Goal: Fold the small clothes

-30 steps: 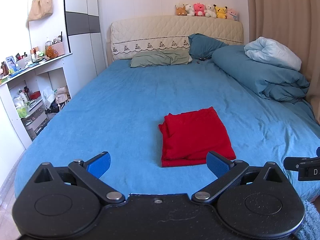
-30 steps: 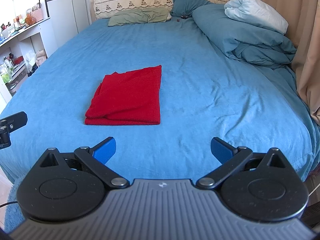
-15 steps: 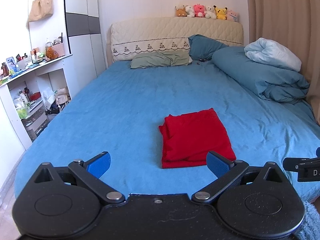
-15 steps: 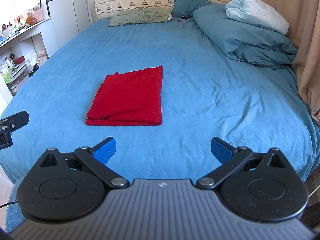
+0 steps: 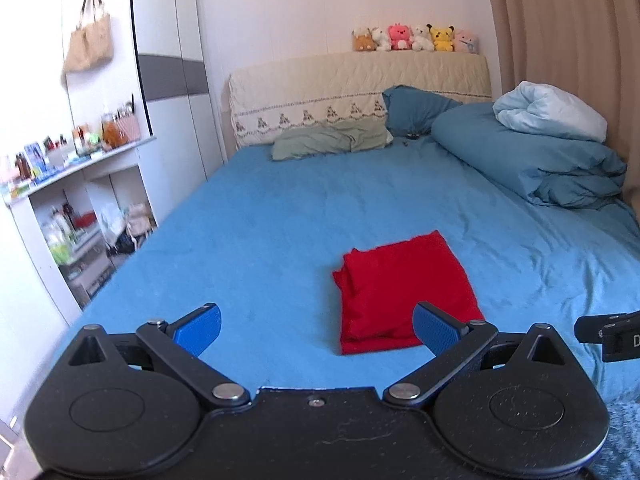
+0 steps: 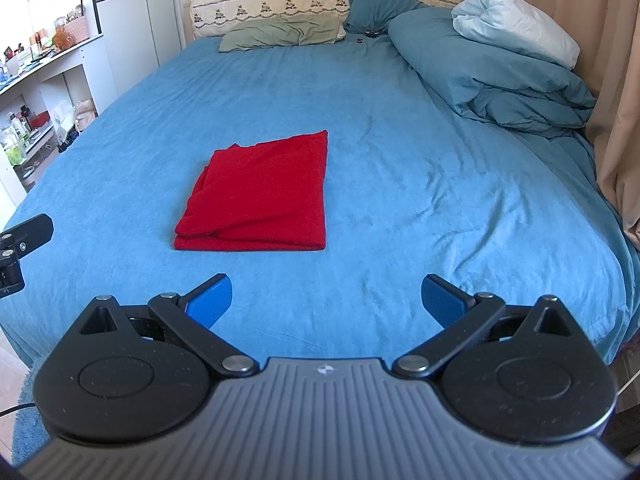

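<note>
A: Where is the cloth?

B: The red cloth (image 6: 260, 196) lies folded in a rough rectangle on the blue bed (image 6: 400, 160), near the foot end. Seen from the right wrist it sits at about 11 o'clock of the right claw (image 6: 326, 300). Seen from the left wrist it sits at about 1 o'clock of the left claw (image 5: 316, 326), and that claw's right pad (image 5: 434, 330) overlaps its near corner in the picture.

A: Is either claw gripping it?

B: No. Both are released, blue pads spread wide with nothing between them, held over the near edge of the bed and apart from the cloth.

A: What lies further out?

B: At 12 o'clock, a green pillow (image 6: 284, 32) against the cream headboard (image 5: 360, 88), with a dark blue pillow (image 6: 376, 6) just beside it. At 2 o'clock, a heaped blue duvet (image 6: 500, 84) with a pale bundle (image 6: 516, 26) on top, next to the curtain (image 6: 616, 80). A row of plush toys (image 5: 414, 38) tops the headboard. At 9 to 10 o'clock stands a white shelf (image 5: 84, 164) crowded with bottles, and a bag (image 5: 88, 46) hangs above it.
</note>
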Demonstrator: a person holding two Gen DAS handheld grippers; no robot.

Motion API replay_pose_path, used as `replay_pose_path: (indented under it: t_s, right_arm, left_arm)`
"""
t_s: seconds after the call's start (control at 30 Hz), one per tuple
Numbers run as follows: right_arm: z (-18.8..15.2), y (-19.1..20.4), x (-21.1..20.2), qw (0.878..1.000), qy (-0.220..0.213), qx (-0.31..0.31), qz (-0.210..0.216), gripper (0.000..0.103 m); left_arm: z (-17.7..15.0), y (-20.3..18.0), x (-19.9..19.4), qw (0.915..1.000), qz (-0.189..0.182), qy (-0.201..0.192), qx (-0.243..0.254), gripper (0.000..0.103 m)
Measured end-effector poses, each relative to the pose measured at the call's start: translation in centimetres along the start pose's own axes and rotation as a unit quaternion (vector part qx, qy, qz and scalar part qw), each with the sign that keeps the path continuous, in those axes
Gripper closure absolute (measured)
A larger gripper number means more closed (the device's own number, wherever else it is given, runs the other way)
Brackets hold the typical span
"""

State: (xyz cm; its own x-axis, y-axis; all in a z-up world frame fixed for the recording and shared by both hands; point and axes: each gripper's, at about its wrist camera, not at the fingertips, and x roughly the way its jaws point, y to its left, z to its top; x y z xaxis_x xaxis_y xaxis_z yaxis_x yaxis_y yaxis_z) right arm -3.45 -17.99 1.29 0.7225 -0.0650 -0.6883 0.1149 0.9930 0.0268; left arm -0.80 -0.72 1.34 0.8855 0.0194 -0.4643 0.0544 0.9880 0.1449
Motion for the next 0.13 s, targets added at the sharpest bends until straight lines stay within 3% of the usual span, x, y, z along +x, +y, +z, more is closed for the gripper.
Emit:
replay_pose_path:
  t_s: [0.13]
  right_arm:
    - [-0.02, 0.36, 0.04, 1.000, -0.001, 0.001, 0.001, 0.000]
  left_arm:
    - [-0.03, 0.09, 0.20, 1.0000, -0.005, 0.000, -0.003, 0.000]
